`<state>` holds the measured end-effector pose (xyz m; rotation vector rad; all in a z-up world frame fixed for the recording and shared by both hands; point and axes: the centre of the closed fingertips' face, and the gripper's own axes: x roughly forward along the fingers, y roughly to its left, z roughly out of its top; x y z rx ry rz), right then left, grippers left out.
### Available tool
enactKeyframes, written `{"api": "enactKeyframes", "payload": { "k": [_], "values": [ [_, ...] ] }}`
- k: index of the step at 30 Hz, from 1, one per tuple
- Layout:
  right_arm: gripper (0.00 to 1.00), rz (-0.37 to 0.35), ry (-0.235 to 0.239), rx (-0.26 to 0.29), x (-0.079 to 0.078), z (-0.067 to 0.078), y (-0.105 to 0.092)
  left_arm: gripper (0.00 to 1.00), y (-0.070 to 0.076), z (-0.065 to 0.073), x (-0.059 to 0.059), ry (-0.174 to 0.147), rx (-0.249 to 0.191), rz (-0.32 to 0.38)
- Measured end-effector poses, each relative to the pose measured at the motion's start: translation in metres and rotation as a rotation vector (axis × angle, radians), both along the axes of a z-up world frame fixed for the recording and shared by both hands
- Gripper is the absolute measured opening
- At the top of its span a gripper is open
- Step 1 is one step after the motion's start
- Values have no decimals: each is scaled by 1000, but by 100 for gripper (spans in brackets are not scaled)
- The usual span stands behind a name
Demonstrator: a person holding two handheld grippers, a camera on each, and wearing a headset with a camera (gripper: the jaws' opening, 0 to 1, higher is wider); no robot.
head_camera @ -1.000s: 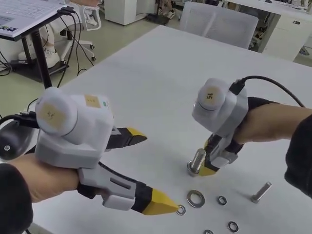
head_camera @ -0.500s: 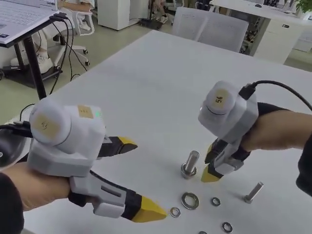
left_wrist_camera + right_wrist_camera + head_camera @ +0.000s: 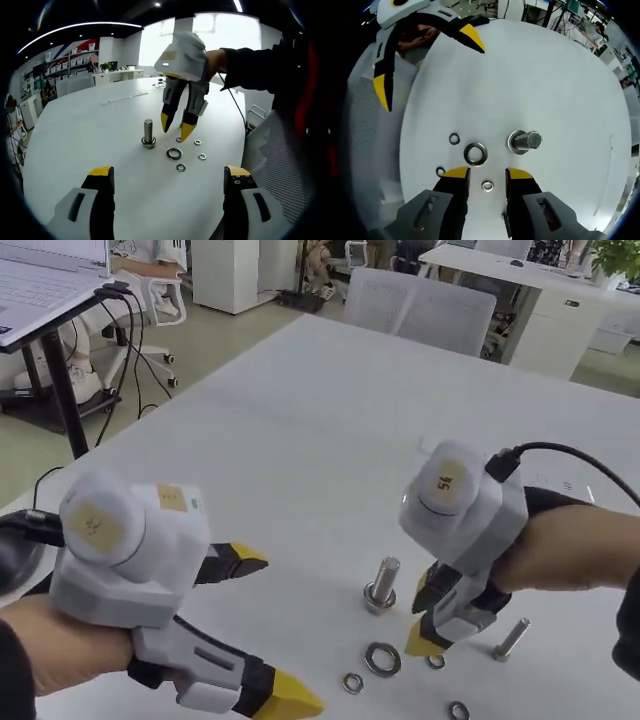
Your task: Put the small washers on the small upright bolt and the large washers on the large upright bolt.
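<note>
The large bolt stands upright on the white table. A large washer lies flat in front of it. Small washers lie scattered nearby. My right gripper points down, open, its yellow tips on either side of one small washer on the table. The small bolt lies on its side to the right. My left gripper hovers wide open at the lower left, holding nothing.
Beyond the far table edge stand a grey chair and white cabinets. At the far left a laptop rests on a black stand with hanging cables. A black cable runs from my right gripper.
My right gripper has moved from beside the large bolt toward me, down over a small washer. The left gripper has held about the same pose. The head camera has shifted.
</note>
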<state>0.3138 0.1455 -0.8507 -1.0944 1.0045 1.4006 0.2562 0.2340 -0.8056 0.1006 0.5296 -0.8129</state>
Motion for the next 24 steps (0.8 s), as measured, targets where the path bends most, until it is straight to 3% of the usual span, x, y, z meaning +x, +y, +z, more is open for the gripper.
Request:
{"api": "enactKeyframes", "payload": {
  "k": [8,13,24],
  "values": [
    [31,35,4,-3,-16,-12,8,90,0,0,-4,0,8,-1],
    [31,50,-15,-15,-17,-19,10,90,1,0,-7,-1,12,0],
    [30,48,0,-10,-20,-26,17,90,5,-1,-11,-2,11,9]
  ]
}}
